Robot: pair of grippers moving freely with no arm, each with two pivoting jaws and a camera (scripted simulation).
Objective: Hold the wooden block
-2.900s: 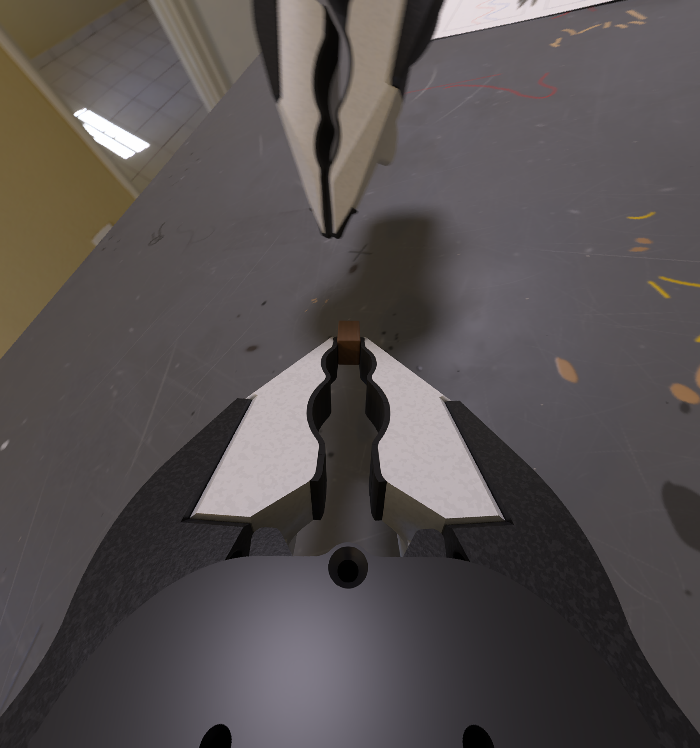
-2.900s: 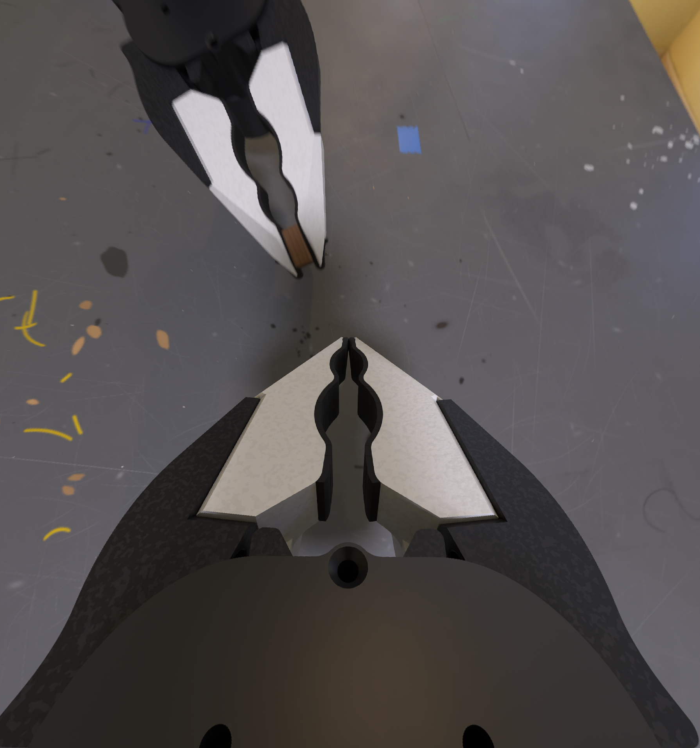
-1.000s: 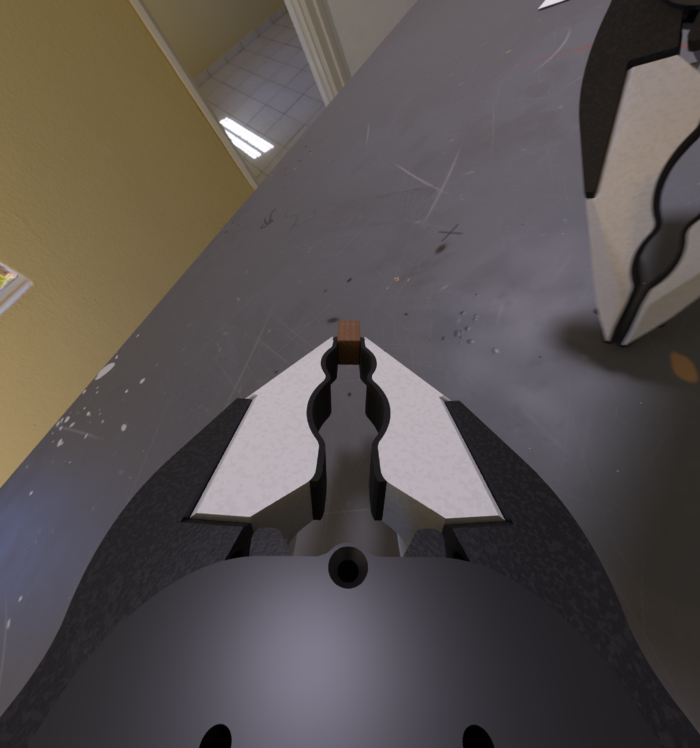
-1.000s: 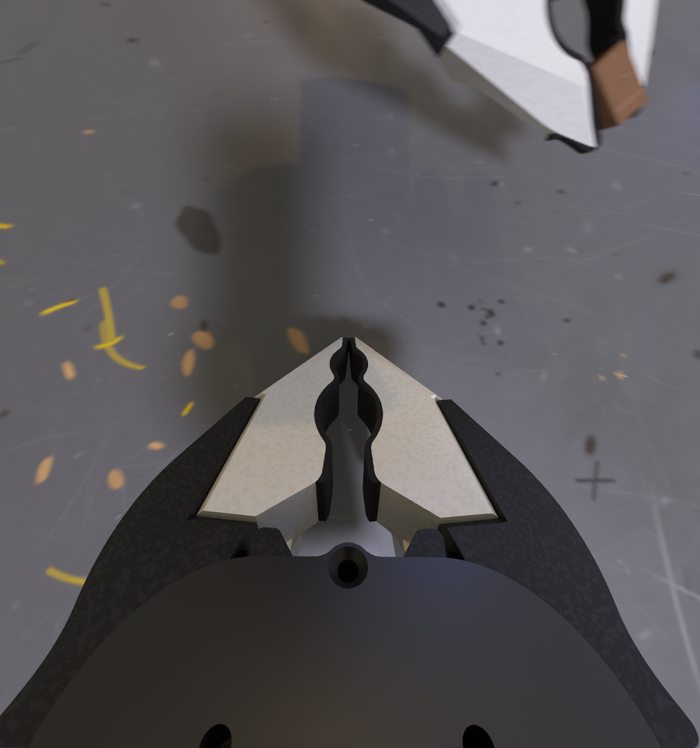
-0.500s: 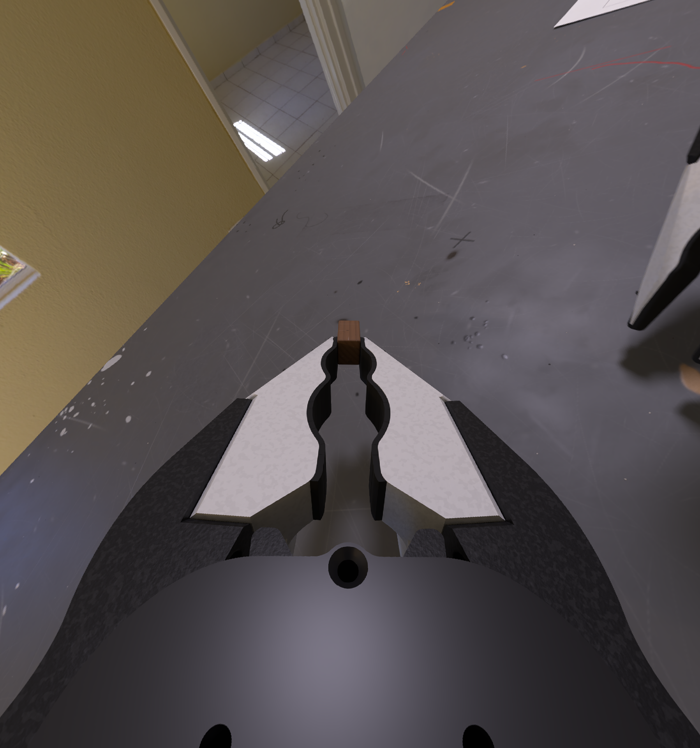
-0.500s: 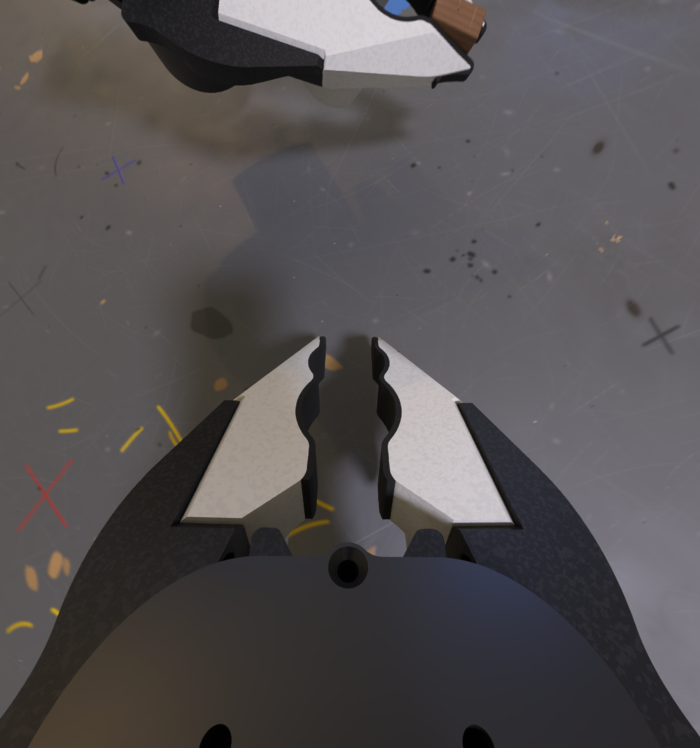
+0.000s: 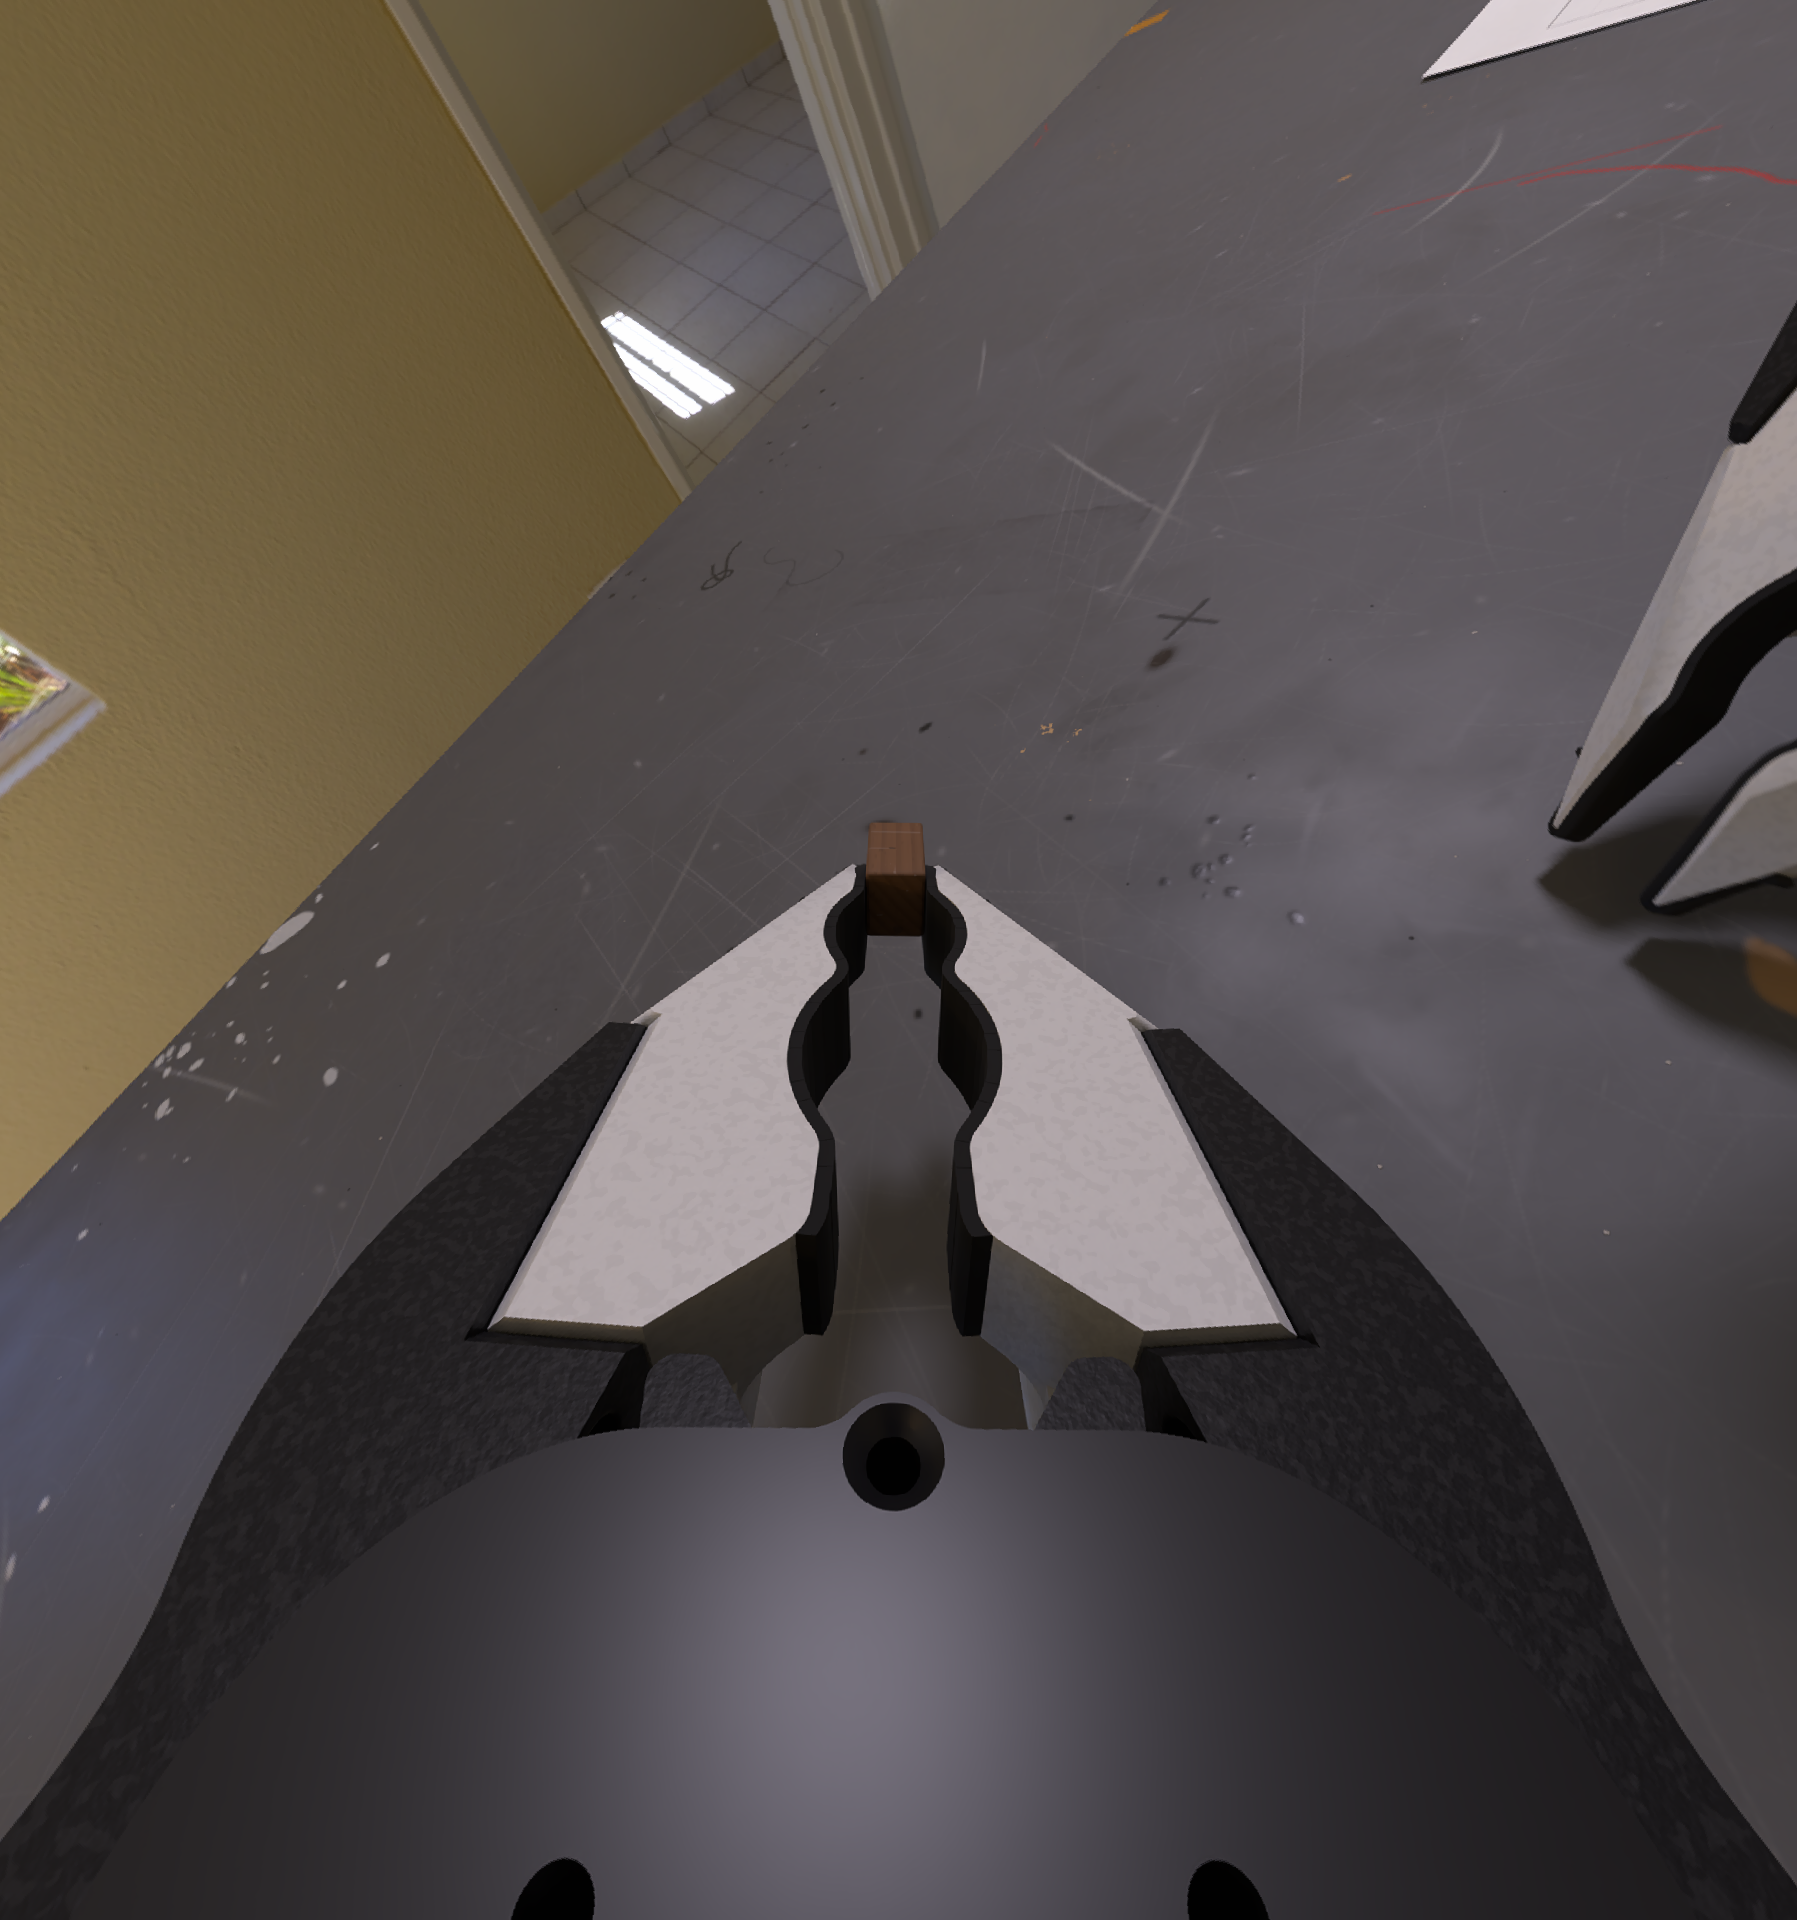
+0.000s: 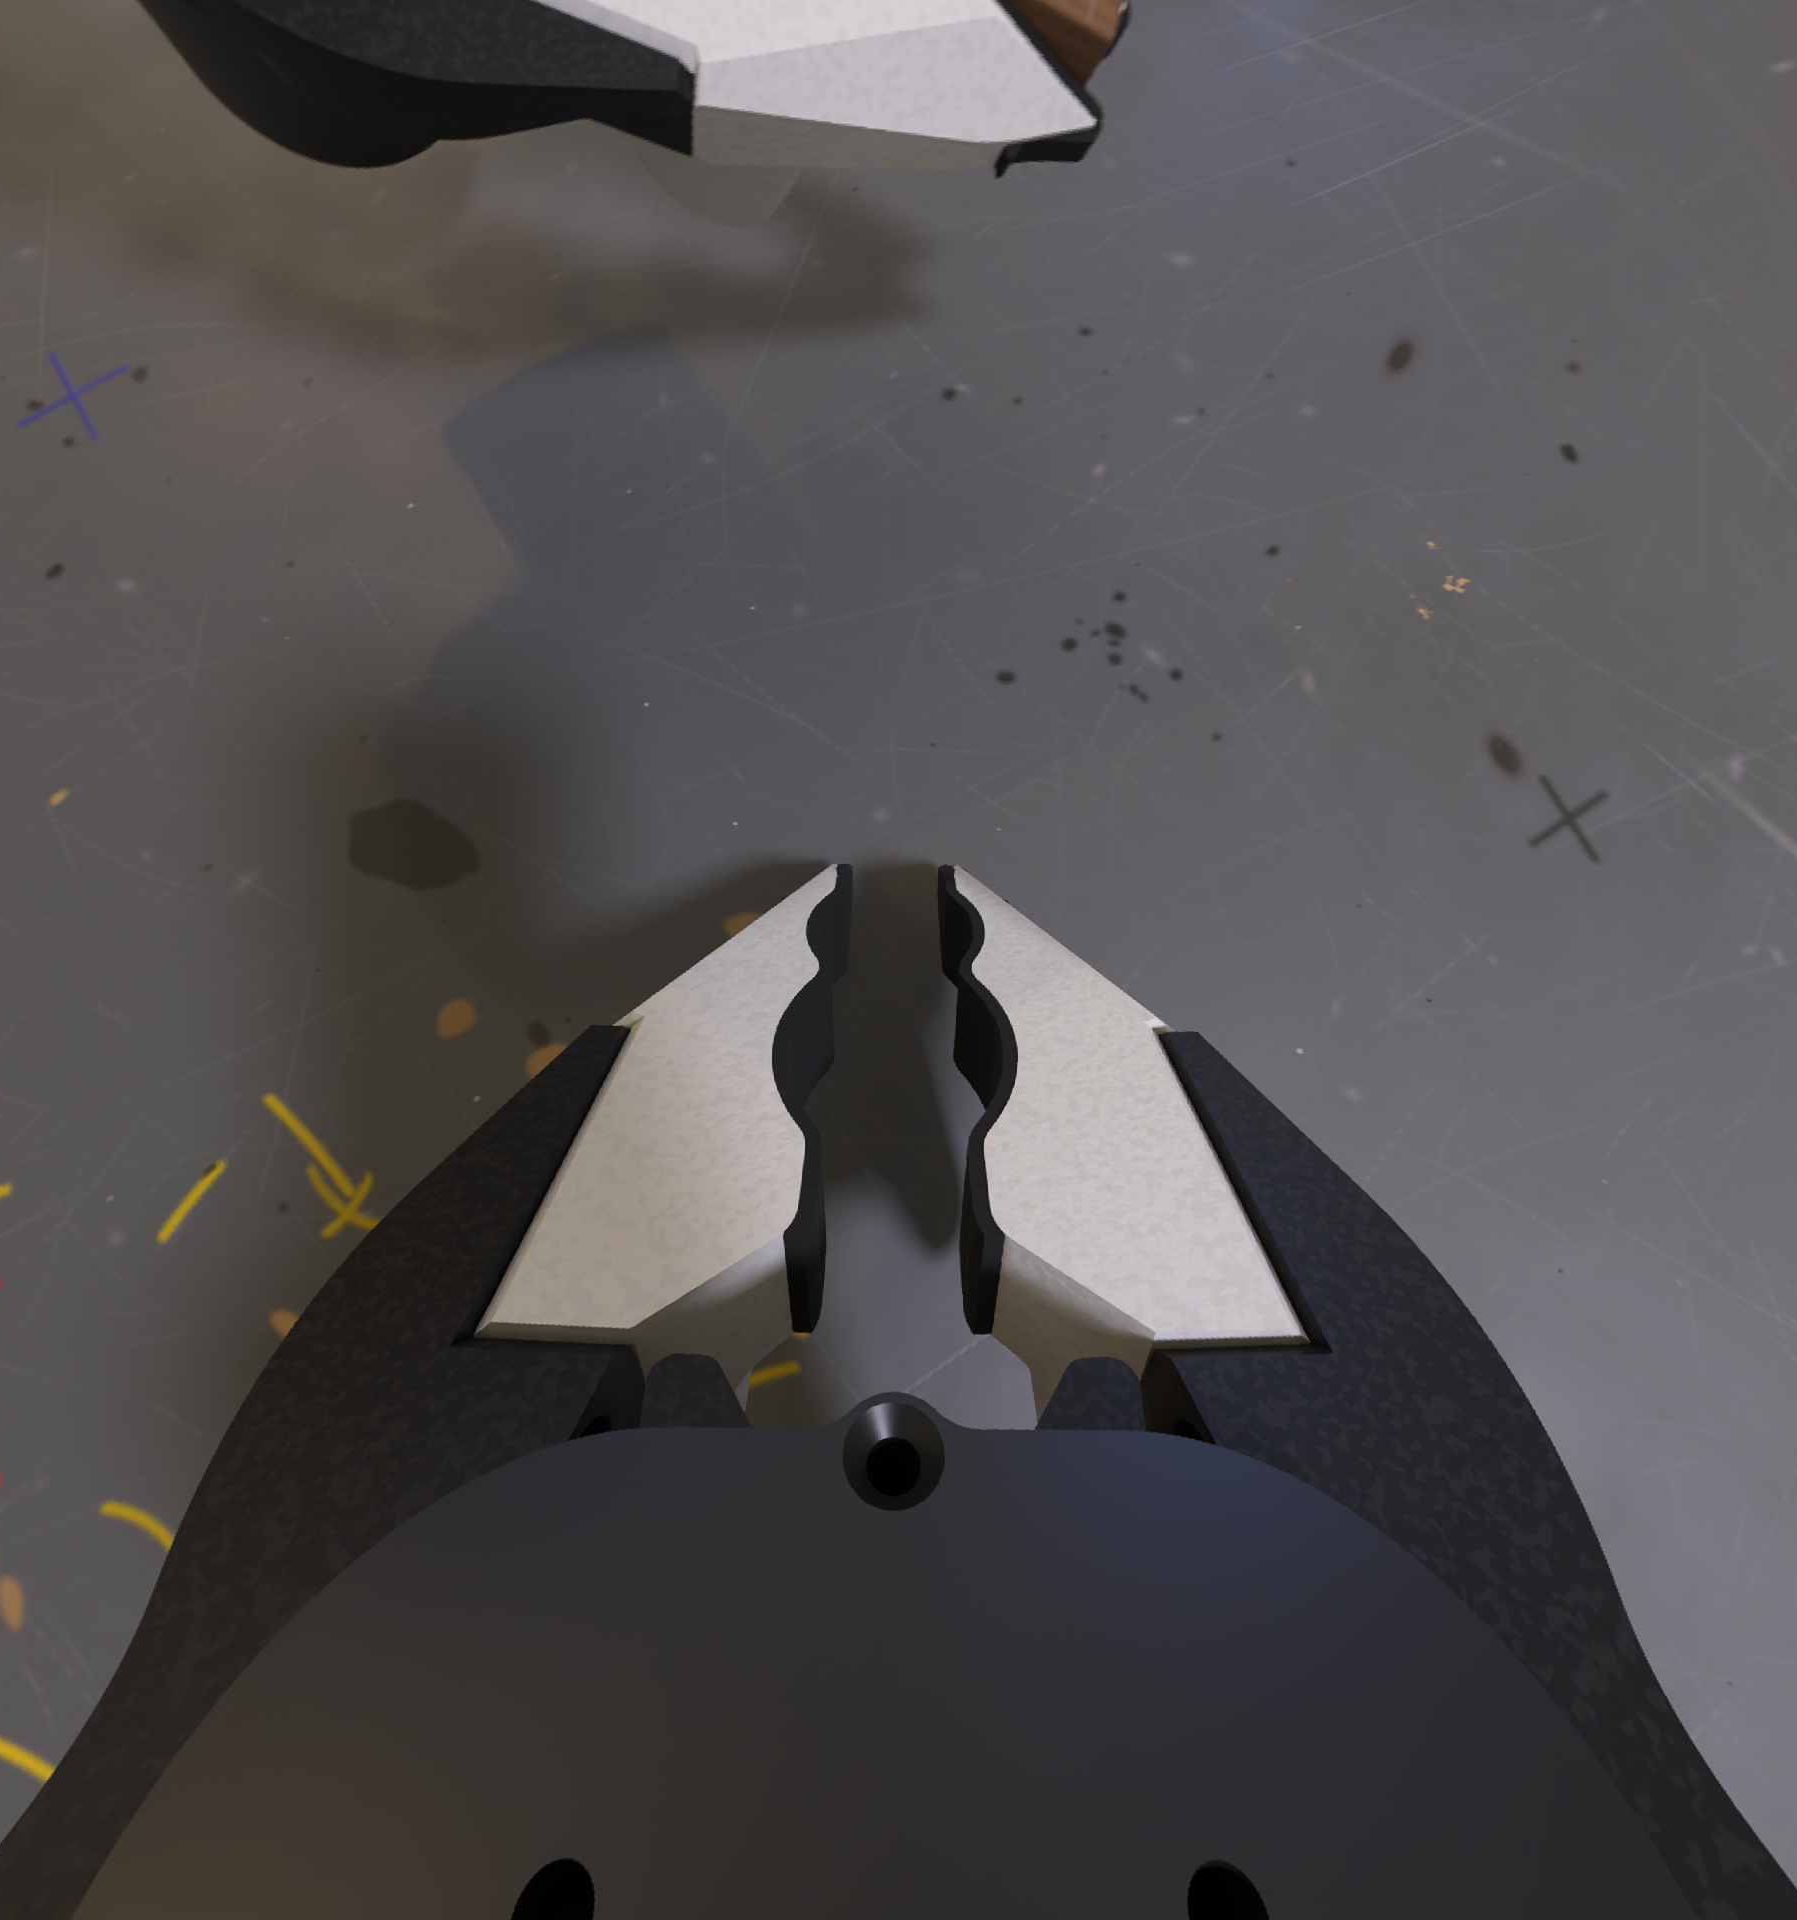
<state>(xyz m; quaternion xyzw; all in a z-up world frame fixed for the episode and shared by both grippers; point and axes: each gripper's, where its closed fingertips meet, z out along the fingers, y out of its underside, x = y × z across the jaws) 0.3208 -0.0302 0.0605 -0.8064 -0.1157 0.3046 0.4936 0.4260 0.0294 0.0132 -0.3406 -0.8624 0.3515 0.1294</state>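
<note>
Your left gripper (image 7: 895, 883) is clamping the wooden block (image 7: 895, 878) between its two fingertips; the small brown block is sitting at the very front of the jaws, its far end sticking out past the tips, clear of the surface below. From the right wrist view, the same left gripper (image 8: 1055, 99) is showing at the top edge, lying sideways across the picture, with the wooden block (image 8: 1076, 26) peeking out at its tip and partly cut off by the frame.

Your right gripper (image 8: 894, 883) is standing with its jaws narrowly parted and nothing between them; the grey tabletop (image 8: 1289, 468) is showing through the gap. It is pointing toward the left gripper but is well short of the block. In the left wrist view, your right gripper (image 7: 1642, 862) is entering from the right edge, fingers apart, hanging near the tabletop (image 7: 1133, 468) and casting a shadow beneath itself.

The tabletop is carrying scratches, dark specks, yellow paint strokes (image 8: 302, 1153), orange spots and pen crosses (image 8: 1569, 821). A yellow wall (image 7: 198, 416) and a white sheet of paper (image 7: 1559, 31) are showing beyond the table.
</note>
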